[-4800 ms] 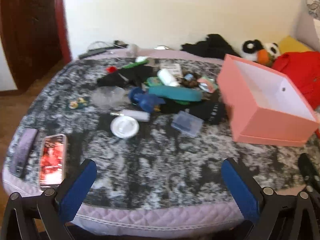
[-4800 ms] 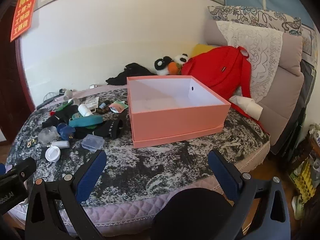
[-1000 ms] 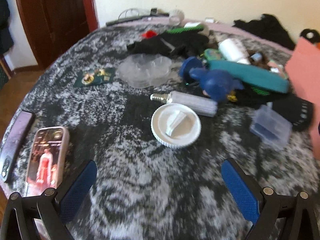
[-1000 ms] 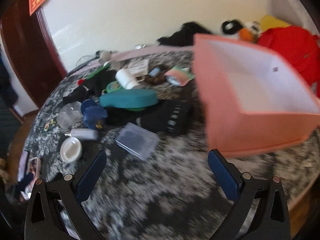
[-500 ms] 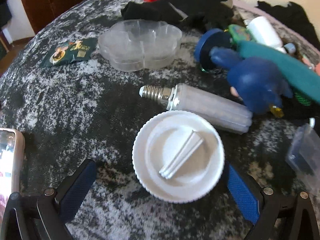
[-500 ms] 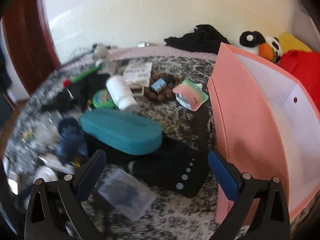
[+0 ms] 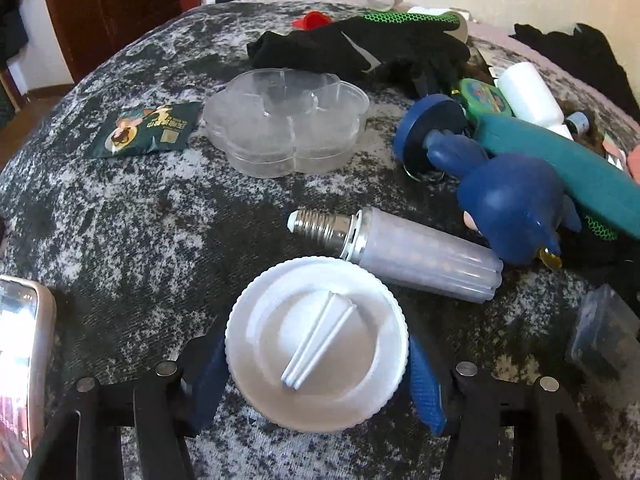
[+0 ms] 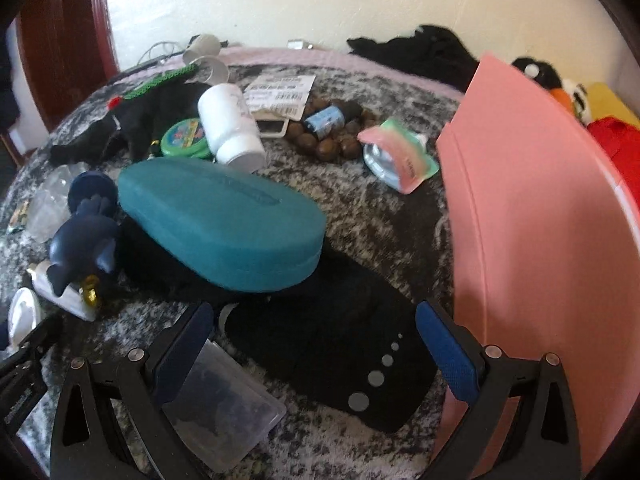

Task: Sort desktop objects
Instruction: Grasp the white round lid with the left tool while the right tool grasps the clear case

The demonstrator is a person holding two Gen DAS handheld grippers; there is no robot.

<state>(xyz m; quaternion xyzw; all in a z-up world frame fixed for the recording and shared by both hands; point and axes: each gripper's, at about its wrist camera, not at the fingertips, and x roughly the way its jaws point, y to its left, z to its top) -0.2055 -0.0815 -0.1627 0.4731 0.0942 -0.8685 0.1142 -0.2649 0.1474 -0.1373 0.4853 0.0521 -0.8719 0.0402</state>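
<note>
A white round ribbed lid (image 7: 316, 344) lies on the mottled grey cover, between the blue pads of my left gripper (image 7: 316, 376). Its jaws are closing and both pads touch the lid's rim. Just beyond lie a screw-base LED bulb (image 7: 420, 260) and a dark blue figurine (image 7: 508, 200). My right gripper (image 8: 316, 344) hangs open over a black sock with grey dots (image 8: 340, 352), nothing between its fingers. A teal glasses case (image 8: 224, 220) rests just beyond, and the pink box (image 8: 532, 240) stands close on the right.
A clear flower-shaped tray (image 7: 286, 124), a green packet (image 7: 148, 128) and black gloves (image 7: 360, 48) lie further back. A phone (image 7: 20, 360) sits at the left edge. A small clear box (image 8: 224, 404) lies under the right gripper's left finger; a white bottle (image 8: 230, 128) and beads (image 8: 328, 144) lie behind.
The left jaws, wide open half a second ago, have drawn in against the white lid. The right gripper has come lower and closer over the black sock and teal case.
</note>
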